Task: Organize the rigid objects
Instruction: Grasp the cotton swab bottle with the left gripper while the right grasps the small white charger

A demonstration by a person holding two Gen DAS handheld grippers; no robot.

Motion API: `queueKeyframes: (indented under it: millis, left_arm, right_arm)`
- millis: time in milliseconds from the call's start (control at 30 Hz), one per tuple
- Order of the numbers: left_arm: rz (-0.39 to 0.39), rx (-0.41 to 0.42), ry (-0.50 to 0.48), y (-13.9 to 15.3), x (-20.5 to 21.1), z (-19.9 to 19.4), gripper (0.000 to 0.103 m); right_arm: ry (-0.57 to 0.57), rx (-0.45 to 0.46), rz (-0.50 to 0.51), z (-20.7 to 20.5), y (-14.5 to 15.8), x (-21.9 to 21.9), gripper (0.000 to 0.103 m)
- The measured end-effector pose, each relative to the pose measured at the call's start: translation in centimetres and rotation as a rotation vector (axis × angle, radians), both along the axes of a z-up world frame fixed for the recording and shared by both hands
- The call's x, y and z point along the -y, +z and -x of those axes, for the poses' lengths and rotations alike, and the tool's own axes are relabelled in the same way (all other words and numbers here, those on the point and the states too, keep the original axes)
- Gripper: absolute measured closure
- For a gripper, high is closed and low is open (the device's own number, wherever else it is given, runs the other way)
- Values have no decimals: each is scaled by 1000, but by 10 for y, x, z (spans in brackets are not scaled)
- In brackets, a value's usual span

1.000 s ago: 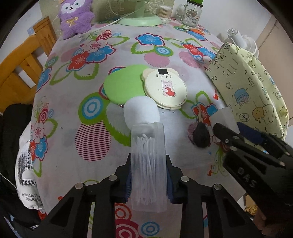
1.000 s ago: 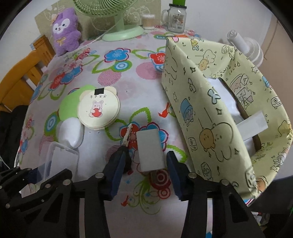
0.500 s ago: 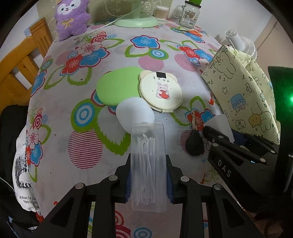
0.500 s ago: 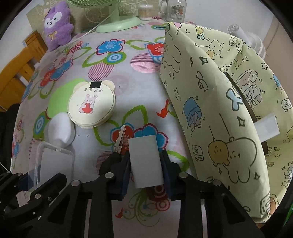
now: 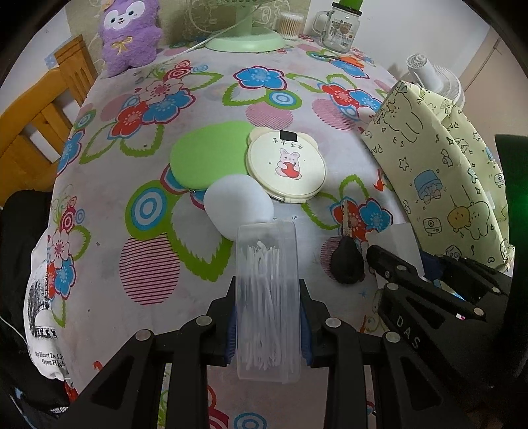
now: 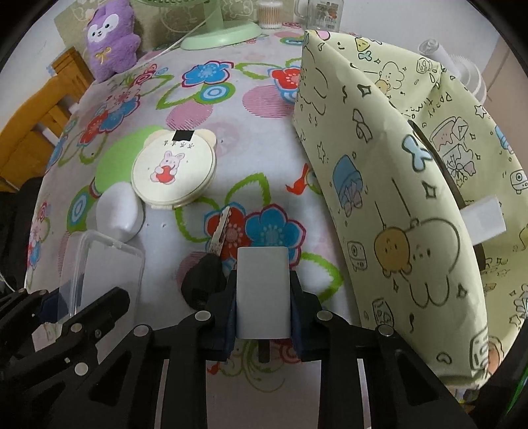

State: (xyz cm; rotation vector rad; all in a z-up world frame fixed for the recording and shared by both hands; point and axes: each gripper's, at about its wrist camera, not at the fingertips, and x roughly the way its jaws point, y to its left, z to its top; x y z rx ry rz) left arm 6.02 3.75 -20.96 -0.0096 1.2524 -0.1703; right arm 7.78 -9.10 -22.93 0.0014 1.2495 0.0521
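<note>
My left gripper (image 5: 268,316) is shut on a clear plastic box of white floss picks (image 5: 268,297), held above the flowered tablecloth. My right gripper (image 6: 263,307) is shut on a flat grey-white case (image 6: 263,290); it also shows at the right of the left wrist view (image 5: 404,244). A key with a black head (image 6: 201,280) lies just left of the case. A white oval case (image 5: 237,204), a round cream compact with a rabbit (image 5: 286,165) and a green round disc (image 5: 206,155) lie together mid-table. A yellow cartoon-print bag (image 6: 412,198) stands open at the right.
A purple plush toy (image 5: 130,33), a green fan base (image 5: 246,41), a cotton-swab jar (image 5: 290,26) and a glass mug (image 5: 340,28) stand along the far edge. A wooden chair (image 5: 36,112) is at the left. A white fan (image 5: 432,76) stands behind the bag.
My right gripper has closed from open onto the grey-white case and lifted it slightly. My left gripper keeps hold of the floss box and has drawn back a little.
</note>
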Motion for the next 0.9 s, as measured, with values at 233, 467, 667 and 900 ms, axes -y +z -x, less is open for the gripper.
queueKeyframes:
  millis: [233, 467, 667, 900]
  left_arm:
    - [4, 8, 9, 4, -1, 9, 74]
    - [15, 11, 14, 7, -4, 17, 74]
    - [0, 35, -9, 17, -4, 26, 74]
    - [9, 61, -19, 34, -5, 33, 74]
  right_arm:
    - [9, -24, -32, 13, 2, -1, 74]
    - [36, -9, -48, 22, 10, -8, 74]
    - [54, 0, -56, 32, 19, -12, 74]
    - [63, 32, -59, 41, 40, -15, 74]
